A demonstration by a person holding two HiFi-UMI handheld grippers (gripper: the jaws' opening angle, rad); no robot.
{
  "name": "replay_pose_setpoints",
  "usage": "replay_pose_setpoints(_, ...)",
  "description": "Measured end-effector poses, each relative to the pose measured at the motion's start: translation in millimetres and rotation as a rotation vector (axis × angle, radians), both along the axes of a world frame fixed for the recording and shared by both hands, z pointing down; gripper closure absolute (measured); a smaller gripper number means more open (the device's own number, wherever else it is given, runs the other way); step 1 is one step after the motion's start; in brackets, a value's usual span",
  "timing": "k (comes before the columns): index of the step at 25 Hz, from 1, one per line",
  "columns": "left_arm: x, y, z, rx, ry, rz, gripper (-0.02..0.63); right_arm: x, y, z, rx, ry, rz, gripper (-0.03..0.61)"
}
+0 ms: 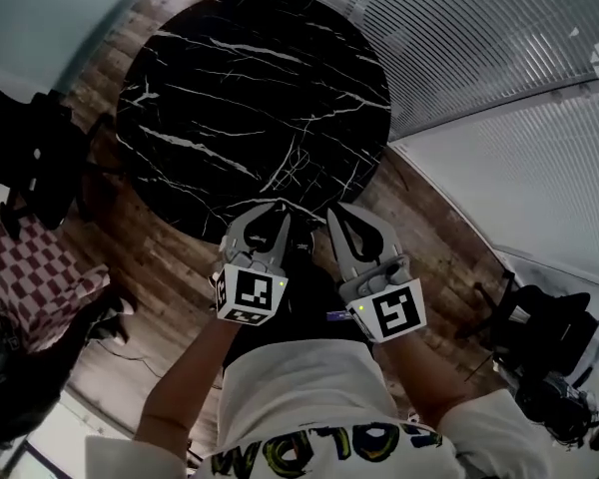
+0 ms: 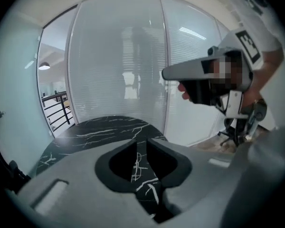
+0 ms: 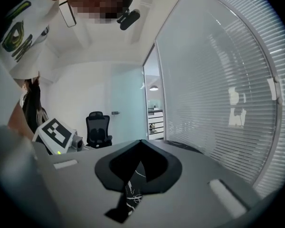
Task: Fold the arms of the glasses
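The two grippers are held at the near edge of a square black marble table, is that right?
Not quite: the table is round, not square, as the head view shows. The rest holds: it is black marble, and the left gripper and right gripper are at its near edge.

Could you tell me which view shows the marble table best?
The head view: the table shows almost its whole round top. The left gripper view catches part of it beyond the jaws; the right gripper view shows only a sliver below its jaws.
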State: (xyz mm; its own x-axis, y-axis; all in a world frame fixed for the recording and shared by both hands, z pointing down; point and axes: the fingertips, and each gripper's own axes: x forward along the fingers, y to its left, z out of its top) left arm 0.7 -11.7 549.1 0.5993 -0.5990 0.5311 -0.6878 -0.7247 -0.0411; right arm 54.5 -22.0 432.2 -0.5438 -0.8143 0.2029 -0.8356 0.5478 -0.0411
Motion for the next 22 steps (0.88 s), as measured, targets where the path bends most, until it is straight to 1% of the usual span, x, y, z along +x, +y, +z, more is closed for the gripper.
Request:
replay_pose_setpoints(6, 9.6, -13.4, 106.5, -0.069, -0.205, 0.058, 0.540, 13.0, -9.0, 51.4, -0.056, 0.009, 0.031, 0.577)
replay_pose_setpoints(12, 18.3, -21.2, 186.1, -0.110, -0.397, 0.125, 0.505, 28.5, -8.9, 84.9, -0.101, 0.001, 0.065, 0.577)
replay_pose_setpoints(15, 19.4, -28.1, 208.6, -0.112, -0.454, 0.129, 0.505, 34.0, -6.7, 95.9, -0.120, -0.004, 0.074, 0.577)
replay_pose_setpoints(18, 22.4, -35.8, 219.1, -0.094, -0.496, 0.139, 0.505, 37.6, -5.4, 104.7, -0.133, -0.010, 0.075, 0.577)
replay_pose_setpoints(22, 26.7, -35.0, 234.4, -0.121, -0.548, 0.175, 0.505, 43.4, -2.1, 114.3, -0.157, -0.021, 0.082, 0.577)
